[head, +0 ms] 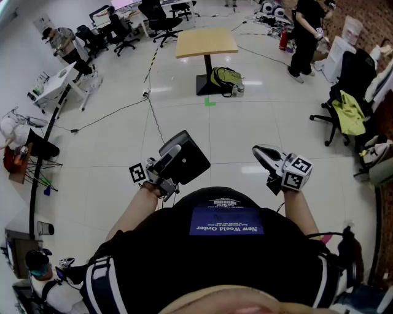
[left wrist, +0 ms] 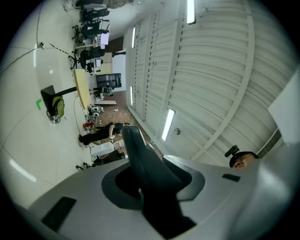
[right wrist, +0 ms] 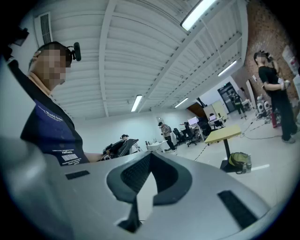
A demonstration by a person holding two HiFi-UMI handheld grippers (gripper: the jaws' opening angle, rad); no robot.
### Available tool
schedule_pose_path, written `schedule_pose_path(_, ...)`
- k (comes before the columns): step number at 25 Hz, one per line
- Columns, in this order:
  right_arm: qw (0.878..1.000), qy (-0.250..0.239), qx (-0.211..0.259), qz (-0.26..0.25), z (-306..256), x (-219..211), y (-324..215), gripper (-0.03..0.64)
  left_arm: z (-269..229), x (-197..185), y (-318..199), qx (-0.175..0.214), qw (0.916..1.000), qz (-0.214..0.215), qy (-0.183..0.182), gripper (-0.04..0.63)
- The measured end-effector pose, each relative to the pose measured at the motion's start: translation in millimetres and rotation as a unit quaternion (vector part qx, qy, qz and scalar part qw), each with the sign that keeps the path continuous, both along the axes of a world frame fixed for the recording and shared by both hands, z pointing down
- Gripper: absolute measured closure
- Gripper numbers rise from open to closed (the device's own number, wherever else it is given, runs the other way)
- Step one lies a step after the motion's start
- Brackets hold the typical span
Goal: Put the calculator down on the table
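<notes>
Left gripper [head: 171,158] clamps the calculator [head: 191,160], which juts out tilted past its jaws. Right gripper [head: 261,152], well apart beside it, is closed on nothing.

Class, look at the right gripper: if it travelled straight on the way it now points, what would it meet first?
Nothing near: the right gripper aims over the floor, between the calculator and table, toward distant desks. Depth is unclear.

Bright overhead strip lights [right wrist: 201,11], glare on glossy floor [head: 245,135], fisheye-bent edges.
</notes>
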State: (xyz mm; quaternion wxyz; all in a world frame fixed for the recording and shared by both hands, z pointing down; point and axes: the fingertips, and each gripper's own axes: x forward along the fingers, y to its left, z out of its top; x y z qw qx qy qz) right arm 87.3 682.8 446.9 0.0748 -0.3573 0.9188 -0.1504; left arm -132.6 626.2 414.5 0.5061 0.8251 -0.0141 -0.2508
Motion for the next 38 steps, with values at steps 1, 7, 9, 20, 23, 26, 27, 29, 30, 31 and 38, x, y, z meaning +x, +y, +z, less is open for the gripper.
schedule_pose_path(1,1.000,-0.001,-0.004,0.001,4.3,5.9,3.4,0.629,3.2,6.1,4.0,-0.001,1.0000,0.001,0.000,0.460)
schedule_pose_path(7,1.000,-0.003,-0.019,0.004,22.4,20.6,0.1,0.630,15.9,24.5,-3.2,-0.011,0.9999,0.010,-0.006,0.460)
schedule_pose_path(9,1.000,0.000,-0.021,0.006,27.8,17.8,-10.0,0.629,20.1,23.4,-15.6,-0.012,0.9998,0.015,-0.002,0.460)
schedule_pose_path(20,0.999,0.035,-0.001,0.026,-0.9,-64.1,-128.9,0.630,24.1,-49.4,-138.1,0.000,0.9985,0.048,0.024,0.460)
schedule_pose_path(23,0.999,0.037,0.007,0.024,-17.6,-104.4,-176.2,0.629,16.0,-87.2,-182.3,0.011,0.9985,0.050,0.021,0.460)
schedule_pose_path(26,0.999,0.034,0.003,0.022,-20.2,-135.6,-215.0,0.629,18.9,-116.9,-218.3,0.009,0.9983,0.051,0.025,0.460)
schedule_pose_path(27,0.999,0.037,0.000,0.019,-17.4,-143.2,-224.7,0.629,22.1,-122.8,-227.4,0.008,0.9983,0.052,0.027,0.460)
schedule_pose_path(29,0.999,0.044,-0.009,0.012,-9.9,-153.9,-241.6,0.629,29.9,-129.7,-243.9,0.007,0.9983,0.051,0.026,0.459)
schedule_pose_path(30,0.999,0.046,-0.014,0.009,-6.9,-157.3,-249.8,0.629,33.1,-131.8,-252.3,0.006,0.9984,0.050,0.026,0.460)
schedule_pose_path(31,0.999,0.048,-0.019,0.007,-5.2,-159.5,-258.7,0.629,35.2,-133.1,-261.2,0.003,0.9985,0.048,0.028,0.460)
schedule_pose_path(38,0.998,0.048,-0.030,-0.022,-3.9,-156.5,-332.3,0.629,46.1,-130.9,-317.3,-0.015,0.9992,0.023,0.029,0.460)
